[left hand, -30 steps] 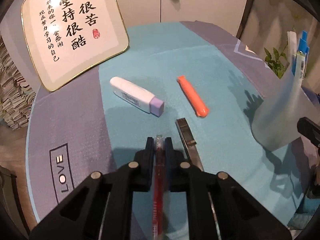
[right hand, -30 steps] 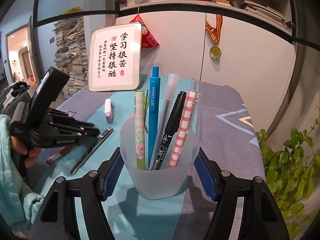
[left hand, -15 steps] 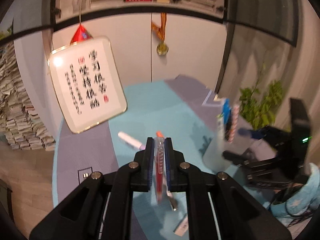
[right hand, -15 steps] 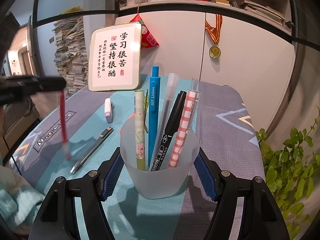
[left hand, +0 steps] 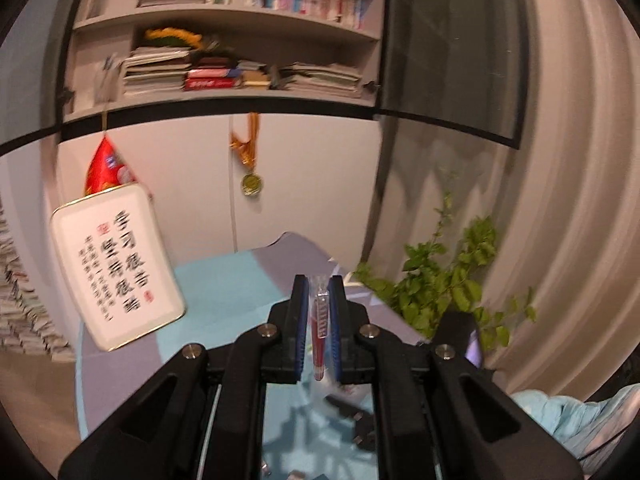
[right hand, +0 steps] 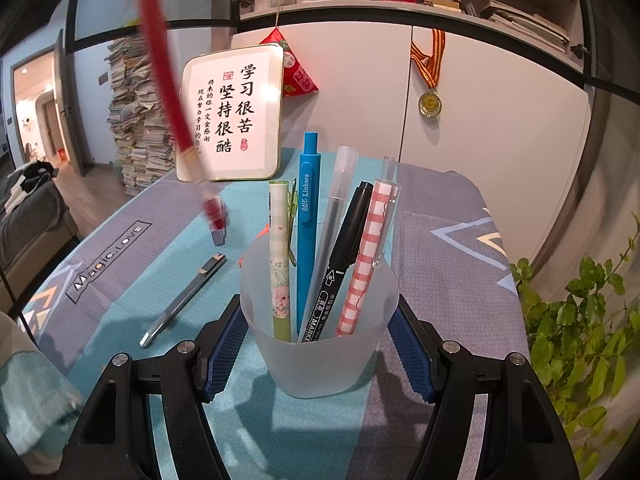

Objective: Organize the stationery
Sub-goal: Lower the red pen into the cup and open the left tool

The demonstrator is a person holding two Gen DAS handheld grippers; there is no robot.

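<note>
5 pens stand in the frosted cup, clamped by the right gripper. Left gripper is shut on the red pen, now lifted off the table toward the cup. 1 metal pen and other pieces remain lying beyond.

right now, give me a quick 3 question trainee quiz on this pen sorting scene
1. True or false: the left gripper is shut on the red pen.
2. How many pens stand in the frosted cup? A) three B) five C) seven
3. What lies on the cloth left of the cup, nearest it?

Key: 1 true. 2 B. 3 the silver utility knife.
</note>
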